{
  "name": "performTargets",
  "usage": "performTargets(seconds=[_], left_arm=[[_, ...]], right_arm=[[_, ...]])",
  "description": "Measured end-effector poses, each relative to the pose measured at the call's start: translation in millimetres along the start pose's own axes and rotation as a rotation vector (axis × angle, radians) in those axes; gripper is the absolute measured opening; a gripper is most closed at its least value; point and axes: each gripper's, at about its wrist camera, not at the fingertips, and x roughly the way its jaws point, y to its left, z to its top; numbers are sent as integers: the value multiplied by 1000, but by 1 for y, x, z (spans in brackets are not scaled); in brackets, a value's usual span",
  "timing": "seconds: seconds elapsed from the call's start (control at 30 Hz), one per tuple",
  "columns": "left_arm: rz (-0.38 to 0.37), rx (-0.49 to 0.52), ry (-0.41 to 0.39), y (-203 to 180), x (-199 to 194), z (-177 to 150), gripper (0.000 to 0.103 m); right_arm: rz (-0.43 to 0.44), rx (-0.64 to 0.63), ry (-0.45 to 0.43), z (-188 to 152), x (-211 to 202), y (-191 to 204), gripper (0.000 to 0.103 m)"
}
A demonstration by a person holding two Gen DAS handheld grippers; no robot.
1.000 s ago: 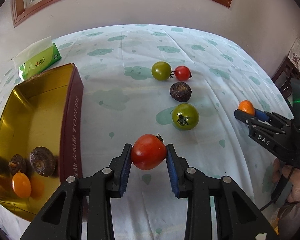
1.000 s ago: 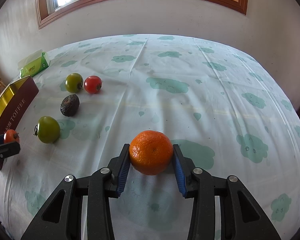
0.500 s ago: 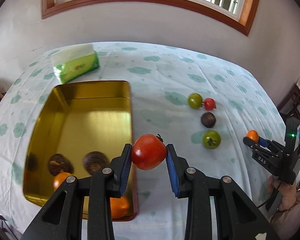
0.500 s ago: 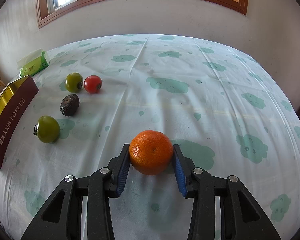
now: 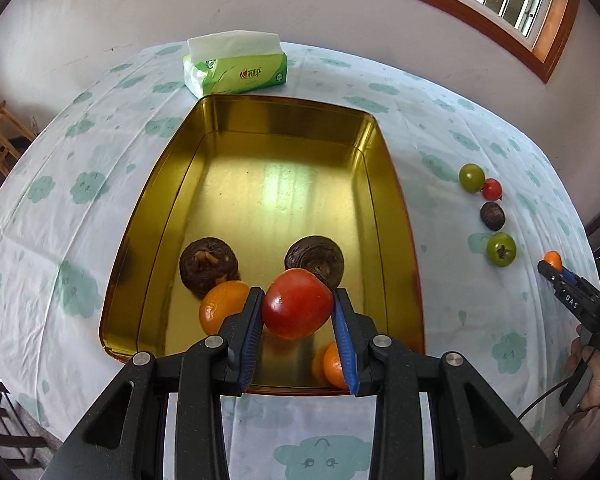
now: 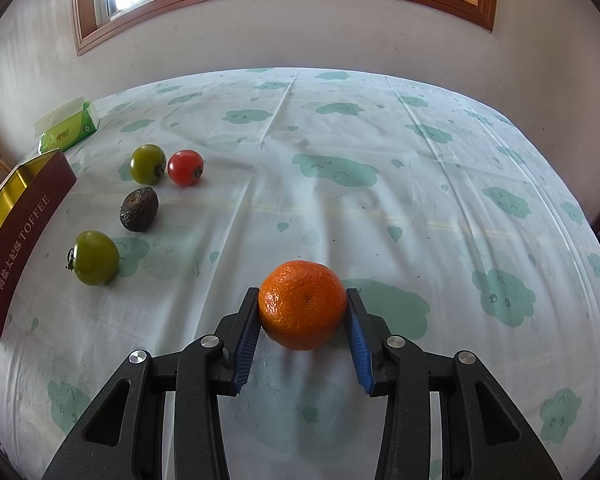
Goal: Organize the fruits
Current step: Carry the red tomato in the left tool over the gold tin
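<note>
My left gripper (image 5: 298, 310) is shut on a red tomato (image 5: 298, 304) and holds it above the near end of the gold tin (image 5: 280, 120). In the tin lie two dark brown fruits (image 5: 208, 266) (image 5: 314, 256) and two oranges (image 5: 222, 306) (image 5: 332, 364). My right gripper (image 6: 302, 312) is shut on an orange mandarin (image 6: 302, 304) just above the cloth. On the cloth lie two green tomatoes (image 6: 96, 258) (image 6: 148, 164), a small red tomato (image 6: 185, 167) and a dark brown fruit (image 6: 139, 209). The right gripper also shows in the left wrist view (image 5: 554, 266).
A green tissue pack (image 5: 236, 66) lies behind the tin's far end. The tin's maroon side (image 6: 20, 236) stands at the left in the right wrist view. A wooden chair (image 5: 0, 144) stands off the table's left edge.
My left gripper has carried the red tomato left from the cloth to above the tin. My right gripper has stayed still with the mandarin.
</note>
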Motion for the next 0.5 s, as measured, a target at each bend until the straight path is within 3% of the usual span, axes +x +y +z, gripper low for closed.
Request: performTargets(seconds=[0.5], left_arm=[[12, 35, 32, -3, 12, -5, 30]], right_arm=[[-1, 0, 0, 0, 0, 1, 42]])
